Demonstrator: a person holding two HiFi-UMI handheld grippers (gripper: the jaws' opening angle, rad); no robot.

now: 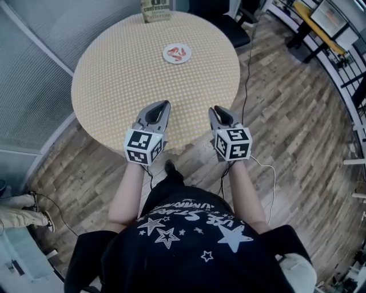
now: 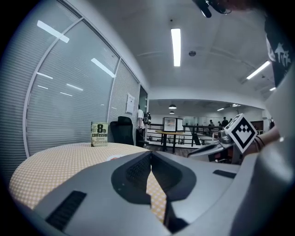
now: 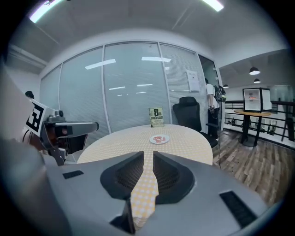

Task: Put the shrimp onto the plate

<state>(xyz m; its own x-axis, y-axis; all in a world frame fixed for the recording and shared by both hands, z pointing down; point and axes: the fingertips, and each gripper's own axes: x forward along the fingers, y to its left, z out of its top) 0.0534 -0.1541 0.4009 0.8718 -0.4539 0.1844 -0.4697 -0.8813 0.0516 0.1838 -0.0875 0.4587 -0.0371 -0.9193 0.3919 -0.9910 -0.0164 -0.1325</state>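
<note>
Several orange shrimp (image 1: 179, 54) lie on a small white plate (image 1: 169, 56) at the far side of the round table (image 1: 114, 74), which has a yellow checked cloth. In the right gripper view the plate (image 3: 159, 138) sits well ahead of the jaws; in the left gripper view only a sliver of the plate (image 2: 114, 157) peeks over the jaw. My left gripper (image 1: 166, 105) (image 2: 150, 154) hovers over the near table edge, shut and empty. My right gripper (image 1: 214, 109) (image 3: 147, 156) is beside it, open by a narrow gap with nothing in it.
A book (image 1: 155, 10) (image 3: 156, 117) stands upright at the table's far edge, behind the plate. A black office chair (image 1: 229, 23) is beyond the table to the right. A cable (image 1: 247, 74) runs along the wooden floor. Glass walls with blinds stand to the left.
</note>
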